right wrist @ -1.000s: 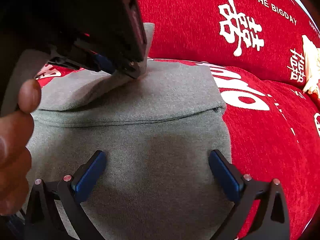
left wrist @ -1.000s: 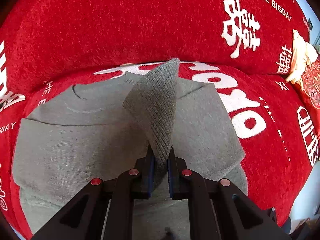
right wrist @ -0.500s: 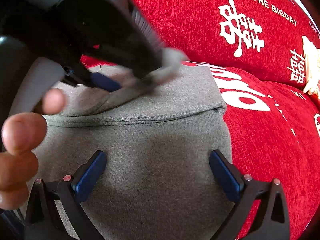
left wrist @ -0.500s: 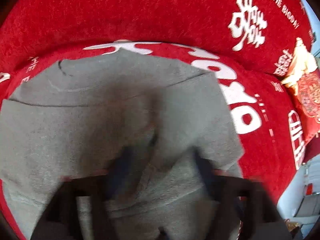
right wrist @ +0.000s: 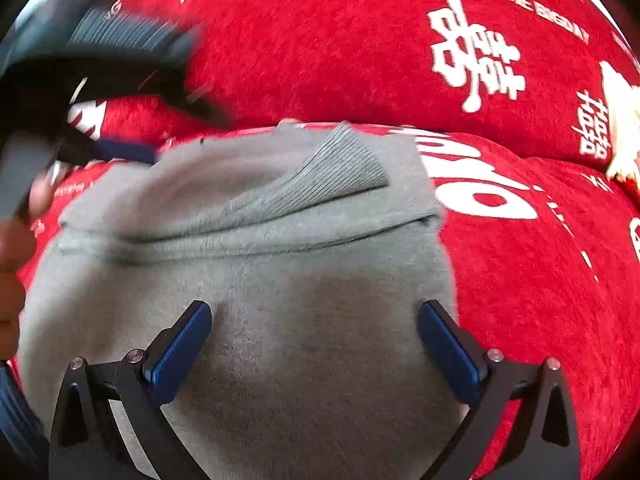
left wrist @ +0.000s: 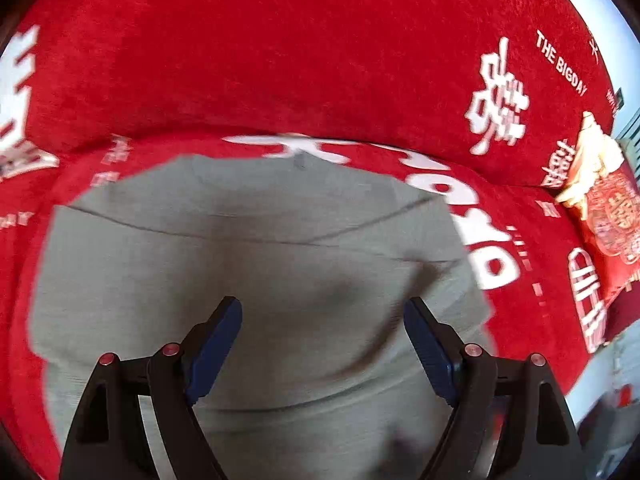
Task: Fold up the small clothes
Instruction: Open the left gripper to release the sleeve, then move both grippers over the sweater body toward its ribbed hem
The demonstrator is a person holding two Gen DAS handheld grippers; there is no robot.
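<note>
A small grey sweater (left wrist: 260,260) lies flat on the red sofa seat, its sleeves folded in across the body. In the right wrist view a ribbed cuff (right wrist: 340,168) rests on the sweater (right wrist: 320,264) near its top edge. My left gripper (left wrist: 322,306) hovers open above the middle of the sweater with nothing between its pads. Its blurred fingers (right wrist: 124,150) show at the upper left of the right wrist view, apart from the cuff. My right gripper (right wrist: 315,308) stands open over the lower part of the sweater, also with nothing between its pads.
The red sofa cover (left wrist: 280,60) with white lettering fills the background, backrest rising behind the seat. A red patterned cushion (left wrist: 616,216) and a cream tasselled item (left wrist: 592,152) sit at the far right. A hand (right wrist: 12,248) shows at the left edge.
The left gripper opened and let go of the ribbed cuff, which now lies on the sweater. It then drew back and to the left. The right gripper kept still.
</note>
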